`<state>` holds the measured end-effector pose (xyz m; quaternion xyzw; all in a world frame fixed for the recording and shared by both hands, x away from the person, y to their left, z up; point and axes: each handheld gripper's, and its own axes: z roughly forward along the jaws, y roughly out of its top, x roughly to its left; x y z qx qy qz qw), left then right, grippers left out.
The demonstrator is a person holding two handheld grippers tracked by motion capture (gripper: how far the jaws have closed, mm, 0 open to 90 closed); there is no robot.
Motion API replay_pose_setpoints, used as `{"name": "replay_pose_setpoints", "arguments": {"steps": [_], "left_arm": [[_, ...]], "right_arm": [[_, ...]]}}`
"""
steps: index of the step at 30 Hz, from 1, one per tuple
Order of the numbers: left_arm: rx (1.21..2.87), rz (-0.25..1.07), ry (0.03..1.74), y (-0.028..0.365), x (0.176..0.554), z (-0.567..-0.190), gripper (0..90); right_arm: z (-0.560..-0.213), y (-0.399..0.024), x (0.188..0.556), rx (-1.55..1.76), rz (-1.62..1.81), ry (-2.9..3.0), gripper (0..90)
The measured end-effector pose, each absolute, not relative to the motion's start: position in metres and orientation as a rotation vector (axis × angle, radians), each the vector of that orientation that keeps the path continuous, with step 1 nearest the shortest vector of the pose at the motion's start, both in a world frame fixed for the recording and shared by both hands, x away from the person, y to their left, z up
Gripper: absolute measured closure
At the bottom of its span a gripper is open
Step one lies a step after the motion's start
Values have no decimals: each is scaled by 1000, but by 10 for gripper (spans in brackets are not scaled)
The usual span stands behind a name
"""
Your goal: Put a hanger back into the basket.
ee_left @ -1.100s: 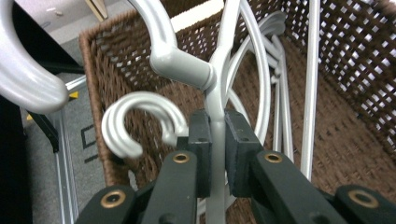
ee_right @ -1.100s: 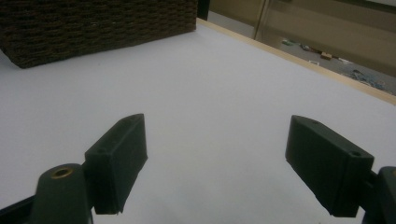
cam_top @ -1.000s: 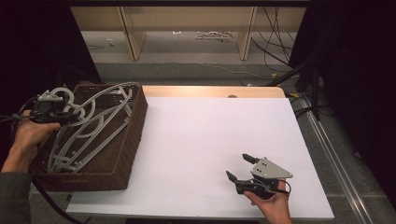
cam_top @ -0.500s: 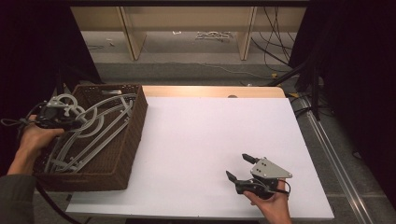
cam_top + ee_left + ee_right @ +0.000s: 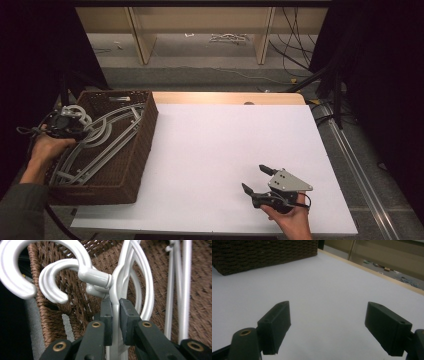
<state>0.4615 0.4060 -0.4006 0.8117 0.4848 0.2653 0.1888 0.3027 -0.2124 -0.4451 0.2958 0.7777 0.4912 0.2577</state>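
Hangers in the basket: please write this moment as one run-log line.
left gripper: shut on white hanger | hanger: over wicker basket | right gripper: open, empty, over white table

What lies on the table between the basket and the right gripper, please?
Nothing: in the high view the white table is bare between the basket and the right gripper.

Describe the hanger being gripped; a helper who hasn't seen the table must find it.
At the white table's left edge stands a brown wicker basket of white plastic hangers. The wanted hanger is the one whose neck, just below its hook, is pinched by the left tool; its neighbours lie loose.
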Motion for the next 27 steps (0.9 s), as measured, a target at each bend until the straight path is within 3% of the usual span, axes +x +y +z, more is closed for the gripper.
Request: {"name": "replay_pose_setpoints", "arguments": {"steps": [10, 27], "left_arm": [[2279, 819, 1418, 408, 463, -404, 816], [2336, 790, 1372, 407, 464, -410, 807]], "right_arm": [[-446, -212, 303, 803, 1330, 2105, 216], [-446, -212, 303, 810, 1336, 2105, 216]]}}
